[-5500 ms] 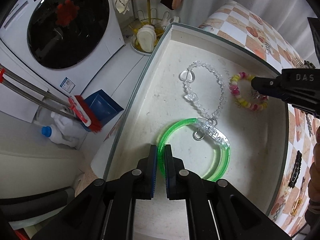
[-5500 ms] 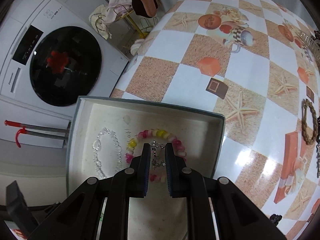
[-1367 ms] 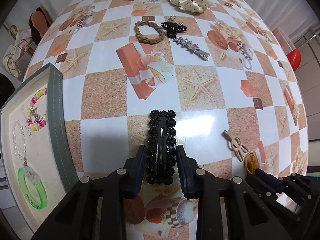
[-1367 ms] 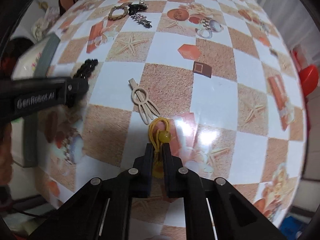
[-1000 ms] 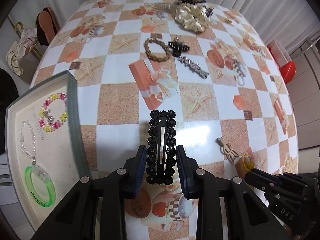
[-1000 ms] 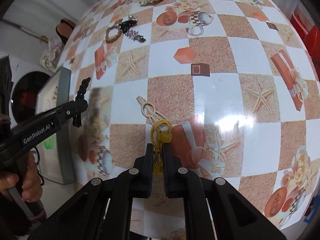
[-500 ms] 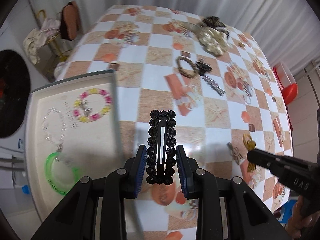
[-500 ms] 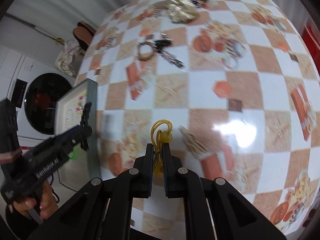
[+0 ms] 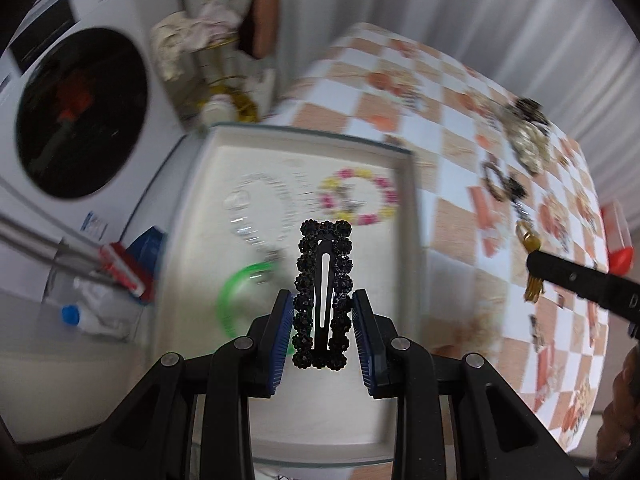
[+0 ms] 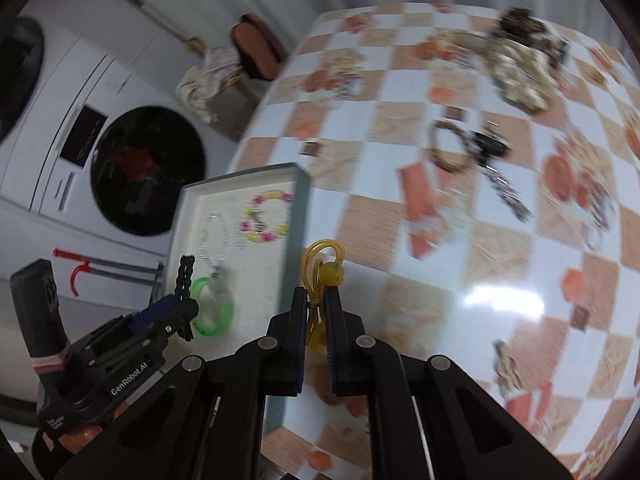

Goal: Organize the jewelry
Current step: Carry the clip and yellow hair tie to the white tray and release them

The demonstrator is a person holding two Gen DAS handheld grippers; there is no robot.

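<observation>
My left gripper point(image 9: 322, 320) is shut on a black beaded hair clip point(image 9: 323, 292) and holds it above the white tray point(image 9: 408, 200). The tray holds a green bangle point(image 9: 236, 296), a clear bead bracelet point(image 9: 256, 208) and a pink-yellow bead bracelet point(image 9: 360, 196). My right gripper point(image 10: 316, 312) is shut on a yellow elastic hair tie with a bead point(image 10: 324, 268), held above the checked table just right of the tray point(image 10: 298, 208). The left gripper and its clip point(image 10: 184, 284) also show in the right wrist view, over the tray.
On the checked tablecloth point(image 10: 440, 240) lie a brown braided hair ring point(image 10: 450, 148), a black claw clip point(image 10: 490, 144), a rhinestone clip point(image 10: 508, 192), a cream scrunchie point(image 10: 520, 68) and a beige clip point(image 10: 506, 364). A washing machine point(image 9: 76, 112) stands beyond the table's left edge.
Both grippers have swung left toward the tray with their items still held. The hair clip now hangs over the tray's inside instead of over the tablecloth.
</observation>
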